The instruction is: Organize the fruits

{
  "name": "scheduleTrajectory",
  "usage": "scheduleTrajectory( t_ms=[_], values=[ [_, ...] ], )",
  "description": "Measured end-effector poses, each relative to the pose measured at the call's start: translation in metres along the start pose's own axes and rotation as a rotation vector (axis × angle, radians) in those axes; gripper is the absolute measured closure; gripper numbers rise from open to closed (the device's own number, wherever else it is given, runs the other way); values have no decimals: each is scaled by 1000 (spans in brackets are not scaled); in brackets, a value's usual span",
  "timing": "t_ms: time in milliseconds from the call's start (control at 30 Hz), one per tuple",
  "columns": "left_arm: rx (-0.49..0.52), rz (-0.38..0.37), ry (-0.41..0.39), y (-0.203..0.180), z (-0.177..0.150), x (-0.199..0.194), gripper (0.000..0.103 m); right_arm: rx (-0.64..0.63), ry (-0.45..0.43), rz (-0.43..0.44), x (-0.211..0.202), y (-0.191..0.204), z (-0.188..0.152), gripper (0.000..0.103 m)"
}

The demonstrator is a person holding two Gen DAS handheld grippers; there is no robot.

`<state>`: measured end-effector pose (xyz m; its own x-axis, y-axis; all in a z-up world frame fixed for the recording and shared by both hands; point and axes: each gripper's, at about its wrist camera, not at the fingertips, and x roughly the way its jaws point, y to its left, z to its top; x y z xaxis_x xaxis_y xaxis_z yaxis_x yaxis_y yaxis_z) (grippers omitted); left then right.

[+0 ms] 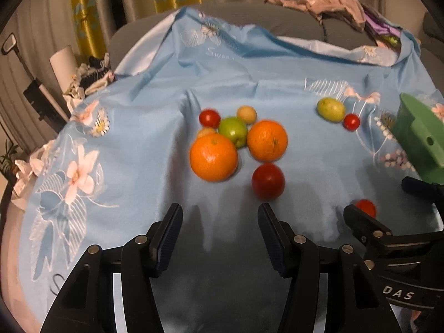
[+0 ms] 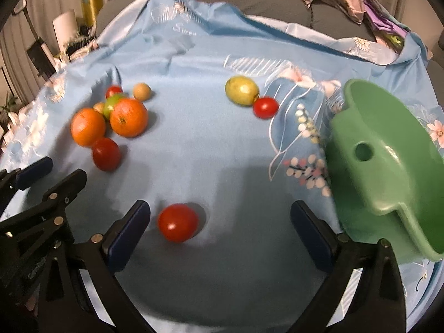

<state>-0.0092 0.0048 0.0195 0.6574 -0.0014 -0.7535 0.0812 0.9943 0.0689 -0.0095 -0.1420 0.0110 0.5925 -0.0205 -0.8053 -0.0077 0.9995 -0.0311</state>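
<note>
Green bowl (image 1: 421, 138) cut off rightward

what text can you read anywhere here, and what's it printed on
"DAS": white letters on the black body of the right gripper, seen from the left wrist view; it may be part of a longer word.
"Swee": pale script on the blue tablecloth near its far edge; the rest of the word blurs out.
White print on the left gripper body in the right wrist view: too small and blurred to read.
Large pale letter on the cloth's near left corner: cut off, unreadable.
</note>
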Motion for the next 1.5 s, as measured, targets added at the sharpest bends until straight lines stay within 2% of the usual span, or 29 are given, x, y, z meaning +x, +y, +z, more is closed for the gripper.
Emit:
scheduleTrajectory(
  t_ms=[200, 467, 633, 733, 967, 1033, 1133, 1233, 1367, 1467, 1500],
  values=[
    [-73, -102, -2, 10, 7, -16, 45, 58, -41, 91, -22, -11, 2, 2],
    [-173, -210, -12, 23, 13, -29, 40, 141, -36, 186, -30, -21, 4, 12],
    [-186, -221, -6, 26, 13, -29, 40, 179, -44, 228, -34, -27, 3, 18],
    [-191, -224, 6, 26, 12, -27, 40, 173, -33, 219, -34, -27, 2, 22],
    [-186, -223, 10, 25, 22, -36, 40, 171, -22, 206, -37, -26, 9, 22],
    [-206, -204, 21, 26, 33, -37, 40, 171, -19, 196, -42, -26, 20, 22],
    [-254, -122, -4, 27, 57, -48, 40, 156, -37, 182, -49, -27, 42, 21],
    [-257, -116, -41, 28, 75, -56, 40, 156, -61, 182, -55, -34, 56, 21],
    [-249, -103, -51, 31, 80, -47, 40, 153, -82, 194, -54, -37, 50, 21],
    [-253, -172, -37, 31, 69, -32, 40, 138, -50, 225, -47, -33, 39, 22],
    [-266, -202, -9, 31, 68, -26, 40, 128, -41, 224, -46, -31, 36, 22]
  ],
)
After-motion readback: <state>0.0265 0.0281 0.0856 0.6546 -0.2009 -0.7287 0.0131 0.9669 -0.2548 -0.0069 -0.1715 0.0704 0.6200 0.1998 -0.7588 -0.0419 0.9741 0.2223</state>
